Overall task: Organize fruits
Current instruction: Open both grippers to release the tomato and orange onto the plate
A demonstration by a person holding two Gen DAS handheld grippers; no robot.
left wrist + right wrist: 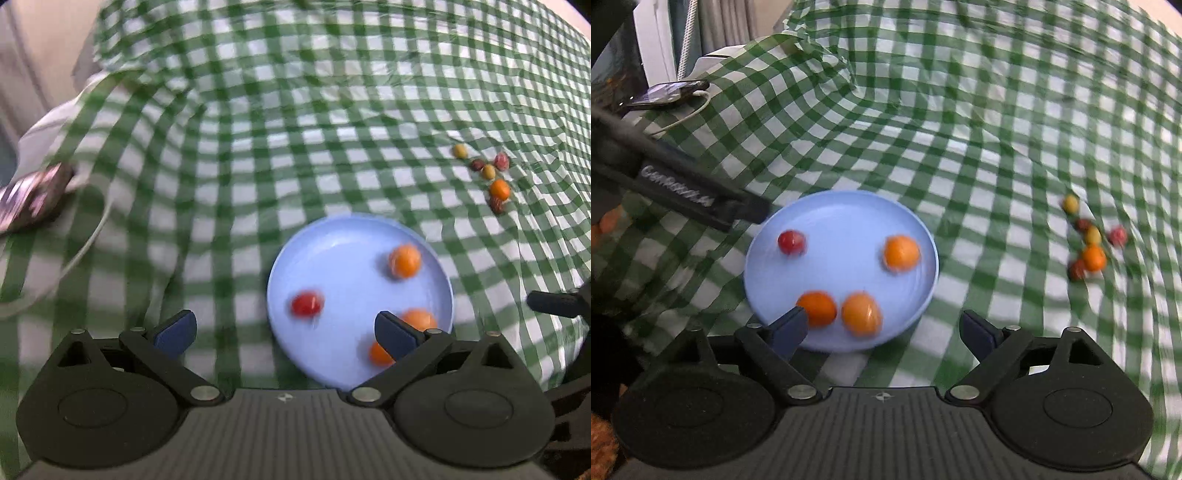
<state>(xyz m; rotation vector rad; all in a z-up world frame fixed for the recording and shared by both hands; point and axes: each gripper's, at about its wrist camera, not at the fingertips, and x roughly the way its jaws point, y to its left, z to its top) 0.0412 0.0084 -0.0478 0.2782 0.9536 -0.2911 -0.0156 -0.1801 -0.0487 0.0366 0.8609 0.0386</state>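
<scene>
**Both tools spread wide over a blue plate of fruit**

The left tool (284, 328) stands with its jaws spread and nothing pinched between them; its right finger overlaps the plate's near edge in the left wrist view. The right tool (884, 328) is likewise spread and empty, its left finger over the plate's near rim.

The blue plate (834, 206) sits on the green-checked cloth (960, 129) covering the surface. On it lie four fruits: a red one (791, 242) at about 10 o'clock, an orange one (902, 253) at 2 o'clock, and two more orange ones (817, 308) (861, 314) side by side, nearly touching, at 6 o'clock.

Well apart from the plate, at 3 o'clock, a loose cluster of small fruits (1091, 240), yellow, red and orange, rests on the cloth. A phone (666, 94) with a cable lies at 10 o'clock, near the cloth's edge.
</scene>
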